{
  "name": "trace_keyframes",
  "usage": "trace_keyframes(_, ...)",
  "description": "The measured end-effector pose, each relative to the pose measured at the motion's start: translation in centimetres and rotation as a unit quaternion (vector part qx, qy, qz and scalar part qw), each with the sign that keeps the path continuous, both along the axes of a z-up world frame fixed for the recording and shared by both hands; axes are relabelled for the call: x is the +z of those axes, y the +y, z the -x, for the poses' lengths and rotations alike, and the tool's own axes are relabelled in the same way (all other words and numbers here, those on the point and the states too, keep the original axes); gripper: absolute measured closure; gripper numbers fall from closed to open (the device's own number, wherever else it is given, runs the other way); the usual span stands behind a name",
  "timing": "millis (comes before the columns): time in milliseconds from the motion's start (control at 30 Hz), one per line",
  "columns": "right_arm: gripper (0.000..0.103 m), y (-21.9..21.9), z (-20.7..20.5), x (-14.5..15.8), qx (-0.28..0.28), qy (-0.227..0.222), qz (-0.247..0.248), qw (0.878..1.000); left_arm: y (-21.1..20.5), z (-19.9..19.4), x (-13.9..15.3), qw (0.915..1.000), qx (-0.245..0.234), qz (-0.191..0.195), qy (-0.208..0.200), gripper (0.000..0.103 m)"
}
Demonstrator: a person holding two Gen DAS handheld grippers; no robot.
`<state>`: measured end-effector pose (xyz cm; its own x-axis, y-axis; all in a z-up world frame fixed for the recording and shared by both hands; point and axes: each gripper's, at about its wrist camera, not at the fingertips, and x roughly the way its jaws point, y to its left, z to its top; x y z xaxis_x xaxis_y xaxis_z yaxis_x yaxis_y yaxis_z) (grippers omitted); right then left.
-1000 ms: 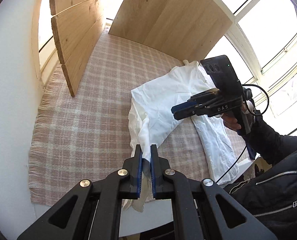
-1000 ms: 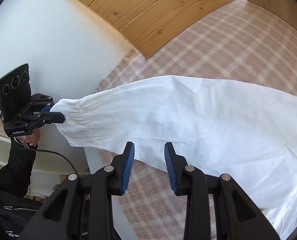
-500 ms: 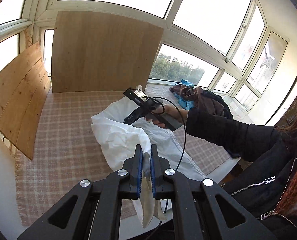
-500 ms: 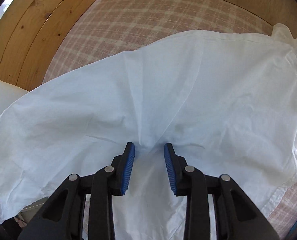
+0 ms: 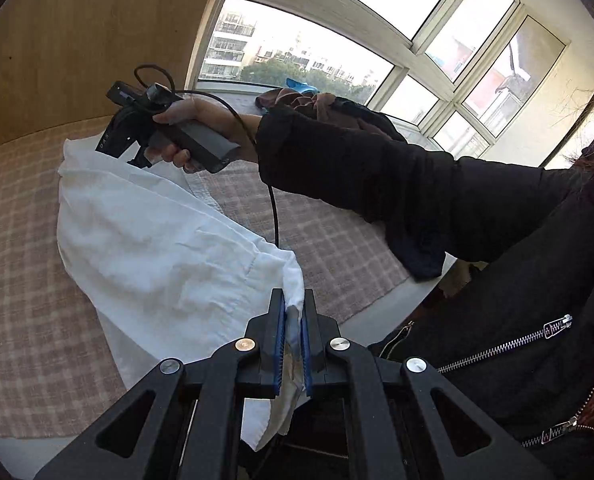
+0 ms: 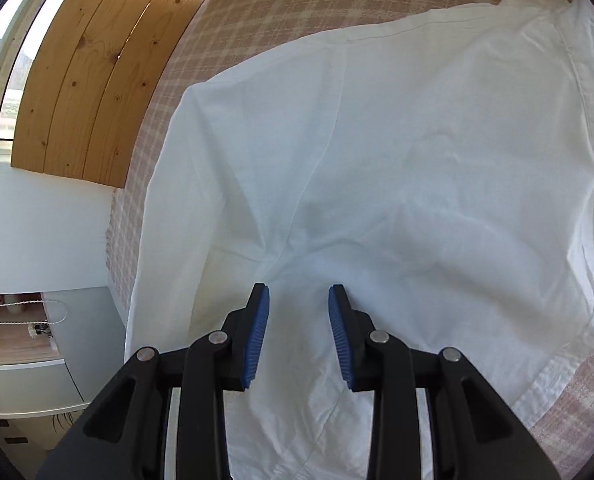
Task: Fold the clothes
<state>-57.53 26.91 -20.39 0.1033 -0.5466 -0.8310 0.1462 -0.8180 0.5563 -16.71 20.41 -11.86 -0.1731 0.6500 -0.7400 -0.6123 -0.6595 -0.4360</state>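
A white shirt lies on the pink plaid tablecloth, with one sleeve lifted toward me. My left gripper is shut on the sleeve's cuff near the table's front edge. In the right wrist view the shirt fills most of the frame, spread flat with its collar at the upper right. My right gripper is open just above the cloth, where a crease runs up from between the fingers. The left wrist view shows the right gripper held by a hand over the shirt's far end.
Wooden boards stand at the cloth's back and side. A pile of dark and brown clothes lies by the windows. A person's black sleeve reaches across the table. A white shelf unit sits beyond the table edge.
My left gripper has swung right with the cuff, pulling the sleeve back across the shirt. The right gripper stays open and has settled lower over the shirt's body.
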Motion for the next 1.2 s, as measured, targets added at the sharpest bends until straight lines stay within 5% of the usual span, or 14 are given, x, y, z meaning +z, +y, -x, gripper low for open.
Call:
trace_keyframes(367,0.072,4.7,0.9,3.3,-0.013,0.071,-0.084,0.994,4.2,-3.0,-9.0,0.9892,-0.097,0.029,-0.106,0.097)
trace_keyframes(500,0.072,5.2,0.5,3.7,-0.004,0.085,-0.102,0.991,3.2,-3.1,-11.0,0.9873,-0.087,0.051,-0.122,0.097)
trace_keyframes(633,0.072,5.7,-0.7,5.3,-0.007,0.125,-0.124,0.984,2.0,-3.0,-10.5,0.9887,-0.065,0.060,-0.122,0.095)
trace_keyframes(733,0.072,5.9,-2.6,7.9,-0.008,0.176,-0.117,0.977,1.1,-2.9,-10.0,0.9893,-0.048,0.067,-0.121,0.077)
trace_keyframes(800,0.072,3.7,-3.7,8.4,0.021,0.193,-0.093,0.976,0.4,-3.0,-9.6,0.9898,-0.036,0.062,-0.123,0.076)
trace_keyframes(900,0.072,-0.2,-4.2,5.9,0.067,0.163,-0.070,0.982,-1.4,-3.8,-8.0,0.9914,-0.009,0.047,-0.122,0.065)
trace_keyframes(1033,0.072,-2.1,-4.7,1.2,0.093,0.140,-0.147,0.975,-5.9,-4.0,-4.8,0.9931,0.036,0.066,-0.090,0.062)
trace_keyframes(1200,0.072,0.0,-5.7,1.6,0.062,0.130,-0.118,0.983,-11.2,4.0,-4.4,0.9893,0.084,0.110,-0.046,0.061)
